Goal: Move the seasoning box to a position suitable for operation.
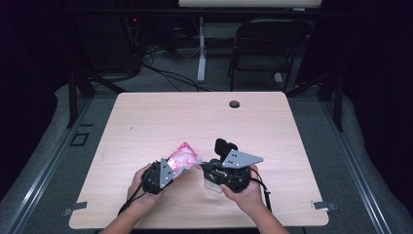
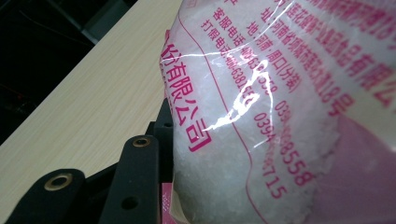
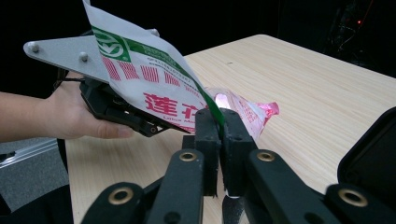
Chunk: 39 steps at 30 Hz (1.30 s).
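A pale wooden worktop (image 1: 204,122) is filling the middle of the high view, with a person's two forearms coming in from its near edge. Between the hands, a plastic bag (image 1: 183,157) printed in pink and white, with a green stripe along one edge, is being held just above the worktop near its front. Its long axis is running roughly across the worktop from one hand to the other, rising slightly toward the far right, and one end is pointing toward the right hand. The left claw (image 1: 171,168) is gripping the bag at its left end, its jaws standing about half apart with the bag's white, grainy-looking filling pressed between them; the left gripper view is looking straight at the printed film. The right claw (image 3: 219,122) is pinching the bag's thin flat edge, its two black jaws nearly closed together on the film. A small round hole (image 1: 234,104) is sitting near the worktop's far edge.
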Each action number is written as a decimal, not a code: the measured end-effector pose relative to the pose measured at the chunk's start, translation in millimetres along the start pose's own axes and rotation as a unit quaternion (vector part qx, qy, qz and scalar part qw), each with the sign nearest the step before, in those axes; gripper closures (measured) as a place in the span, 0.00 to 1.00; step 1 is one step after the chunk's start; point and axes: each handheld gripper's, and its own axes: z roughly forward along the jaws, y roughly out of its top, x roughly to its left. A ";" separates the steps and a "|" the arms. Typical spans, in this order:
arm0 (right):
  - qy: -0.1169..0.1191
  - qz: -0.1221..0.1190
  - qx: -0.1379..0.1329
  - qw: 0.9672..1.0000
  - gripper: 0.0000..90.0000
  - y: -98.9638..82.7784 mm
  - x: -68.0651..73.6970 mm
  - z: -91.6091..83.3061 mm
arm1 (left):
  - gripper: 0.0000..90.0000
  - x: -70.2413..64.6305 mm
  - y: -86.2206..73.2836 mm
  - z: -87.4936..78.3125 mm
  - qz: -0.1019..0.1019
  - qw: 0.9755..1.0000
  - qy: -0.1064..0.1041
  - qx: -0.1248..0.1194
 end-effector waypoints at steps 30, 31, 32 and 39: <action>-0.033 0.011 -0.012 0.999 1.00 0.3 -11.2 -11.6 | 0.70 3.5 21.4 20.5 0.049 0.997 0.042 -0.037; -0.032 0.013 -0.013 0.999 1.00 -0.5 -11.5 -11.3 | 0.70 2.9 21.0 21.2 0.050 0.997 0.044 -0.036; -0.033 0.013 -0.011 0.999 1.00 -1.4 -12.0 -11.1 | 0.70 2.4 20.7 21.5 0.050 0.997 0.045 -0.035; -0.032 0.008 -0.004 0.999 1.00 -4.5 -9.8 -9.8 | 0.70 1.1 17.9 20.2 0.058 0.997 0.047 -0.033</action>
